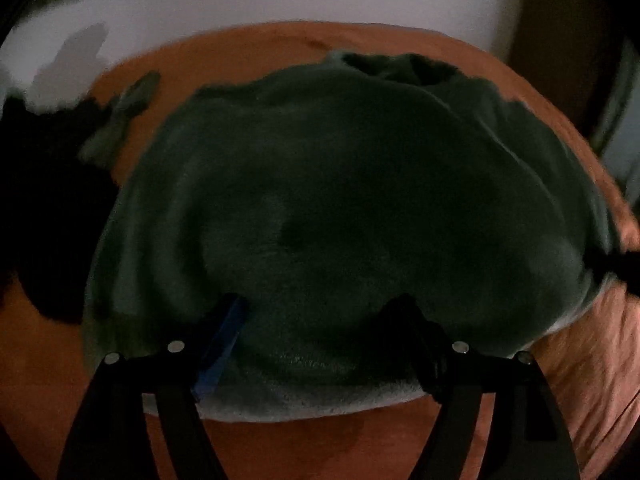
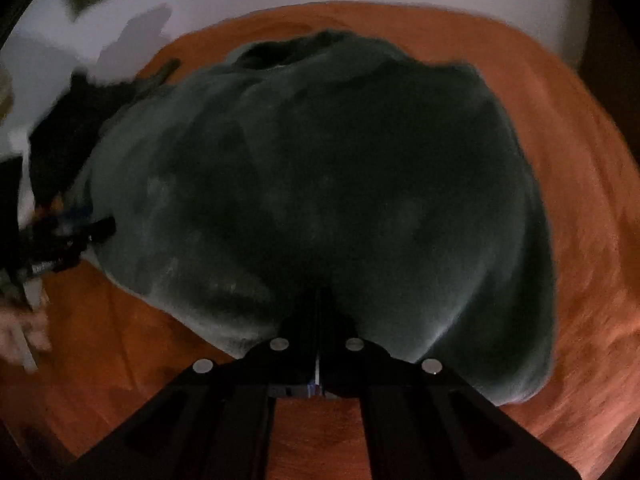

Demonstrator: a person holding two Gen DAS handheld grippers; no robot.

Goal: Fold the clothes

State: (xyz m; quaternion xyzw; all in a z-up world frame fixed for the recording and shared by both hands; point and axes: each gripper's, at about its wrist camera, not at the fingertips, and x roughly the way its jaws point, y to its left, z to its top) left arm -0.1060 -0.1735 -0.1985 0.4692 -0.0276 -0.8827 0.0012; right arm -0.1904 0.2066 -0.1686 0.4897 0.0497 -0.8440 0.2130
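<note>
A: Dark green garment (image 1: 340, 200) spread flat on the orange surface (image 1: 280, 440), straight ahead of both claws. Bed or worktop? Cannot tell.

B: Left claw (image 1: 320, 312) standing wide, fingers astride the near hem, nothing pinched; fleece under and between the fingertips but pads not pressing. Blue pad showing on the left finger (image 1: 224, 344).

A: Right claw (image 2: 319, 300) closed tight, fingers (image 2: 296, 320) meeting in a single seam. Tip sitting at the near edge of the cloth; whether any fabric is caught between, impossible to say in this dim light.

B: Long axis of the garment running away from both claws, near hem to neck opening (image 1: 400, 68) at the far end. Neck opening ahead and slightly right of the left claw; ahead and to the left of the right claw.

A: Left claw seen from the right wrist camera out at the left flank of the cloth (image 2: 80, 236), a hand (image 2: 20, 332) behind it. So one claw per side of the near hem, neither clearly nearer the fabric.

B: Judgement: hem-to-collar fold likely next, carrying the near edge forward along that long axis. Left claw would need closing on the hem first.

A: Risk: thick, soft pile, easy to pinch one layer only. Dark heap (image 1: 52, 200) far left of the left claw, apart from the garment.
</note>
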